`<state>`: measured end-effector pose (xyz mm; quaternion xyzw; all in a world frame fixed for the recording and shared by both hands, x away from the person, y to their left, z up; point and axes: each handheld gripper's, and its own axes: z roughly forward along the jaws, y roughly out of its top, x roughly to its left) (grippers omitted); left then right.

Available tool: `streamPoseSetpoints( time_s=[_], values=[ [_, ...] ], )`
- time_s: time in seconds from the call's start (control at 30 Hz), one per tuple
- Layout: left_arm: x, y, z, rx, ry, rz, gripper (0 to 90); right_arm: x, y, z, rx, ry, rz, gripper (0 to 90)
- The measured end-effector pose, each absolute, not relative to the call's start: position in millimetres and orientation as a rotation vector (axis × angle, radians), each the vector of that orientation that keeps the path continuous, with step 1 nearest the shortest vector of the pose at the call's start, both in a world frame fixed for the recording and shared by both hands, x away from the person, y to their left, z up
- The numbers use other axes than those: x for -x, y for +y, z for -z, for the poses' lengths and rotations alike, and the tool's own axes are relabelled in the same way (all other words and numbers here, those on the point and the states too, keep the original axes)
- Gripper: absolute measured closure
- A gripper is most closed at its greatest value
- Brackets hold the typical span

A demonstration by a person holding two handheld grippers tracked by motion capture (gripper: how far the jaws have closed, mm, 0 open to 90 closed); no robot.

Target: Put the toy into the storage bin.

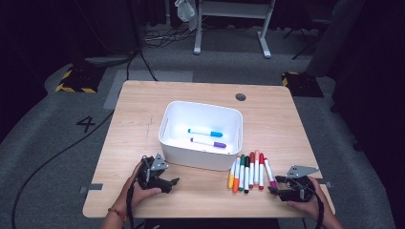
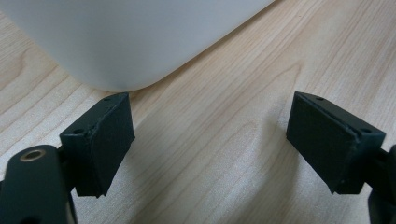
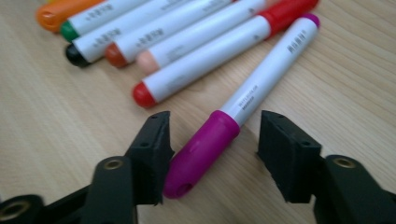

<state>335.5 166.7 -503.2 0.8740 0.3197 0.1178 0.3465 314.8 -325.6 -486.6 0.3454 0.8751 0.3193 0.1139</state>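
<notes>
A magenta-capped marker (image 3: 266, 79) lies on the wooden table (image 1: 138, 102) at the right end of a row of several markers (image 1: 246, 172). My right gripper (image 3: 212, 154) stands low over it with its jaws either side of the magenta cap. The left pad is close against the cap and a gap shows at the right pad. In the high view the right gripper (image 1: 273, 186) sits by the magenta marker (image 1: 270, 174). My left gripper (image 2: 210, 144) is open and empty over bare wood, just in front of the white bin (image 2: 140, 42).
The white bin (image 1: 165, 125) stands mid-table and holds a blue-capped marker (image 1: 205, 132) and a purple-capped marker (image 1: 208, 143). A red-capped marker (image 3: 205, 65) lies next to the magenta one. The left gripper (image 1: 173, 182) rests near the front-left edge.
</notes>
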Motion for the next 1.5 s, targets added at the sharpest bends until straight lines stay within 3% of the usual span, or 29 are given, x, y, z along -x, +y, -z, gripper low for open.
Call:
streamPoseSetpoints(
  time_s=[0.17,0.4,1.5],
  values=[
    [-335.3,166.6,503.2,-2.268,0.831,-0.305,15.1,-320.2,-340.6,487.8,-1.085,2.481,-0.935,63.6],
    [-335.3,166.6,503.2,-2.267,0.831,-0.304,15.1,-327.2,-359.0,490.2,-1.152,2.382,-0.932,74.9],
    [-335.4,166.6,503.2,-2.268,0.830,-0.302,15.1,-342.8,-368.9,492.4,-1.193,2.328,-0.967,75.4]
  ],
)
